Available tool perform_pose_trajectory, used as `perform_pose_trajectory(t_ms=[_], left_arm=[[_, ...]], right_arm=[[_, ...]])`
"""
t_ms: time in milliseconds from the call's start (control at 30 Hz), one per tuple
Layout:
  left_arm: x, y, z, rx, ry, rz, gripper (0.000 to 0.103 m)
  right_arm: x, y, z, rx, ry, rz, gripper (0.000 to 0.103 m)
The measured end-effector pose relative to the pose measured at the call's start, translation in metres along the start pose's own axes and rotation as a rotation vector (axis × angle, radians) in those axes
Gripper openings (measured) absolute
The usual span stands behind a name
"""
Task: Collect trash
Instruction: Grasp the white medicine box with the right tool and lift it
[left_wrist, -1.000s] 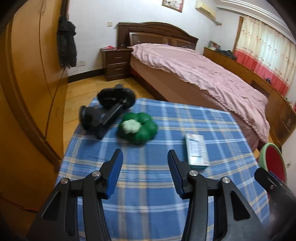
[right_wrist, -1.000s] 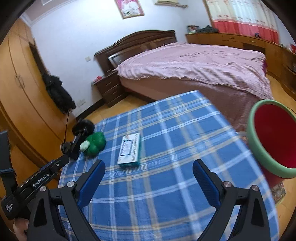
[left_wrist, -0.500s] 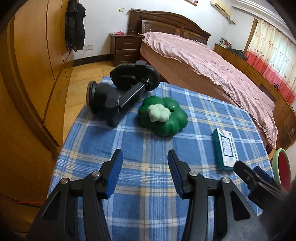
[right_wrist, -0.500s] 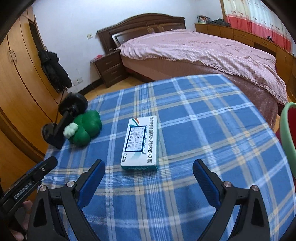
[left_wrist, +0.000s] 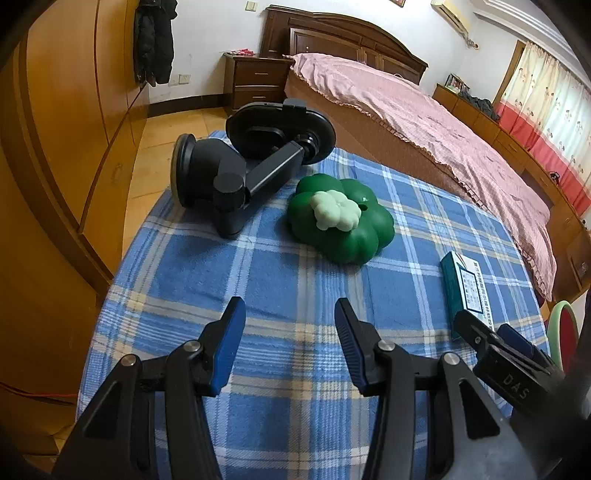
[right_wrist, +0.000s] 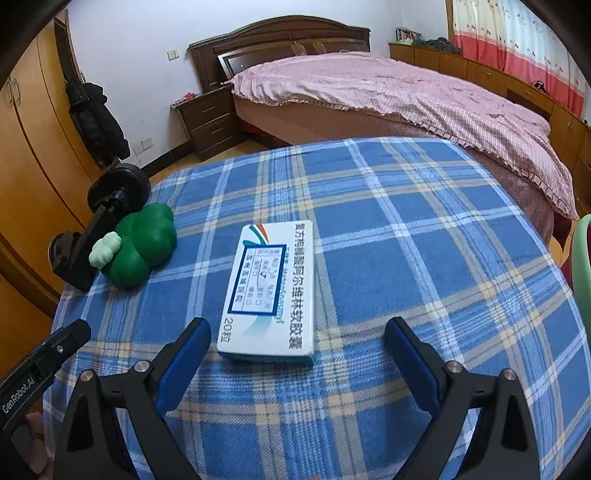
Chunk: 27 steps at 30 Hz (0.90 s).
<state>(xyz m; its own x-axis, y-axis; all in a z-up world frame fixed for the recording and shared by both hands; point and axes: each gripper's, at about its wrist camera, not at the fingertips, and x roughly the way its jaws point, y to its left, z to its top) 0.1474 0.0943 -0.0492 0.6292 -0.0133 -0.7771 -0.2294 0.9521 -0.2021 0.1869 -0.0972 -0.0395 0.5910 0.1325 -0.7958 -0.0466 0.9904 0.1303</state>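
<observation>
Right gripper (right_wrist: 297, 343): jaws apart, lined up around medicine box (right_wrist: 271, 291) mid-tabletop, ready to grab.
Left gripper (left_wrist: 290, 332): jaws apart, empty.

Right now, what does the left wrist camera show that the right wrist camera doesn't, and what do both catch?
Only the left view shows the phone mount's suction base and cradle in full, plus the left tongs, open over bare cloth. Only the right view shows the medicine box's printed top clearly, just ahead of the open right tongs. Both show the green squishy toy, the plaid tablecloth and the pink bed.
</observation>
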Motion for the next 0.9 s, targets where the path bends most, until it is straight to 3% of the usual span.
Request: perform_pose_trajectory(t_ms=[167, 300, 667, 900], left_arm=[[0.000, -0.002, -0.002, 0.000, 0.004, 0.000, 0.050], [-0.004, -0.003, -0.002, 0.004, -0.003, 0.001, 0.050], [-0.019, -0.010, -0.004, 0.016, -0.032, -0.014, 0.050], [-0.031, -0.022, -0.005, 0.039, -0.049, -0.026, 0.050]], right_arm=[[0.002, 0.004, 0.001, -0.034, -0.010, -0.050, 0.084], [0.001, 0.001, 0.002, -0.040, -0.022, -0.083, 0.056], [-0.012, -0.009, -0.003, -0.007, -0.015, -0.006, 0.055], [-0.046, -0.014, -0.010, -0.006, -0.058, 0.030, 0.055]])
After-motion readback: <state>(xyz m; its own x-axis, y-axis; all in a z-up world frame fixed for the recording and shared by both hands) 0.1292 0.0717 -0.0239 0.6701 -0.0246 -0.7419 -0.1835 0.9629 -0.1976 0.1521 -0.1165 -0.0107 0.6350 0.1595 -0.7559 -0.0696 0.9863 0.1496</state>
